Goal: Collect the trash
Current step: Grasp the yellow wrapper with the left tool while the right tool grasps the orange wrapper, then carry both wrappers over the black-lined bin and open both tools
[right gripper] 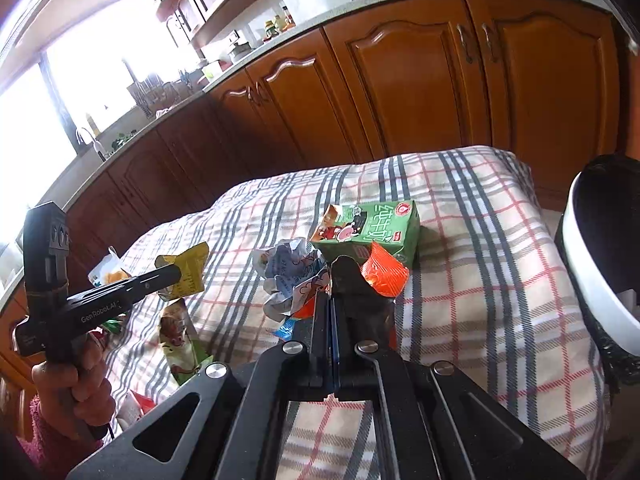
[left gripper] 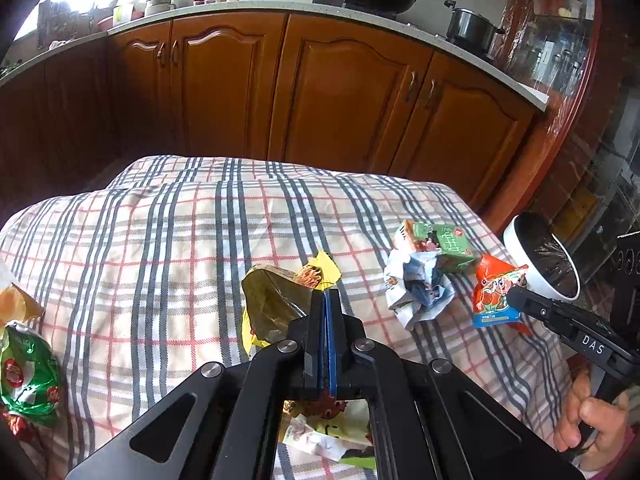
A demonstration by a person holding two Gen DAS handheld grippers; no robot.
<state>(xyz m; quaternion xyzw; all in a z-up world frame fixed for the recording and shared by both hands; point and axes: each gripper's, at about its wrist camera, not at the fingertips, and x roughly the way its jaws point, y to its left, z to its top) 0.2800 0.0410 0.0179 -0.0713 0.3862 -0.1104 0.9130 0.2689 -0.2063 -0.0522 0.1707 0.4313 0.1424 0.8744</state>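
Left gripper [left gripper: 326,292] jaws pressed together, tips at the yellow snack wrapper [left gripper: 276,304], mid table; looks like it pinches the wrapper's right edge, but can't tell for sure. Right gripper [right gripper: 332,300] also fully closed, tips on the orange packet [right gripper: 384,276]; the packet sticks up from between the fingers, so it seems held.

Trash lies spread over the plaid tablecloth [left gripper: 160,240]. Green milk carton [right gripper: 372,228] sits far-right, just behind the orange packet. Crumpled white paper [right gripper: 288,280] lies just left of the packet, touching or nearly so. Green foil bag [left gripper: 28,372] lies at the near-left edge of the cloth, w/ another wrapper just beyond it. One more flattened wrapper [left gripper: 320,436] lies near, under the left gripper's body.

White bin [right gripper: 596,264] w/ a dark liner stands off the table's right edge, close to the orange packet.

Open room: far-left half of the cloth is bare. Far edge of the table drops off before the wood cabinets [left gripper: 340,92], w/ a dark gap between. Right edge of the table is tight against the bin.
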